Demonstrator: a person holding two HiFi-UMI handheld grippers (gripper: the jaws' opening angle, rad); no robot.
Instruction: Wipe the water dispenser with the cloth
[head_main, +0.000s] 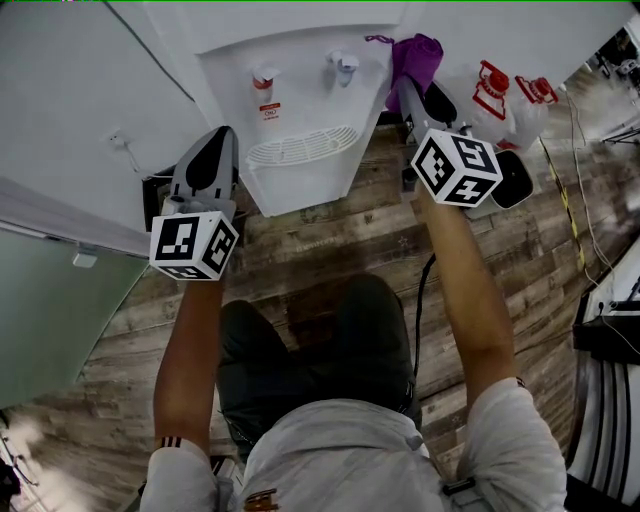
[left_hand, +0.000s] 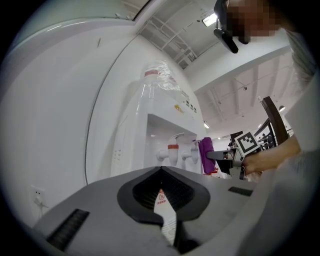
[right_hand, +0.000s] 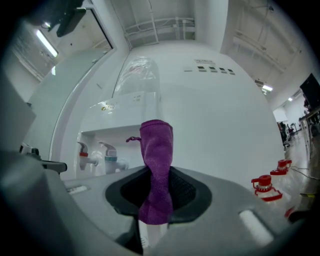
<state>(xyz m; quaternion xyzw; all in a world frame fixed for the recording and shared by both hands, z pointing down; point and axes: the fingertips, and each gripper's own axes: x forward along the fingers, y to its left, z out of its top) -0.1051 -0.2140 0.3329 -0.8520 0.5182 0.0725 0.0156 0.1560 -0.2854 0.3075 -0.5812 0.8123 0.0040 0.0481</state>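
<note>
The purple cloth (right_hand: 156, 145) is clamped between the jaws of the right gripper (right_hand: 156, 200) at the right front corner of the water dispenser (head_main: 300, 95) (just beside its taps (head_main: 343, 66)). The left gripper (left_hand: 161, 172) is held at the dispenser's left edge, jaws together, empty.

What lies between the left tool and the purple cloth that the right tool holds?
In the head view, between the left tool and the purple cloth lies the front of the water dispenser: red tap, blue tap, white drip grille.
</note>
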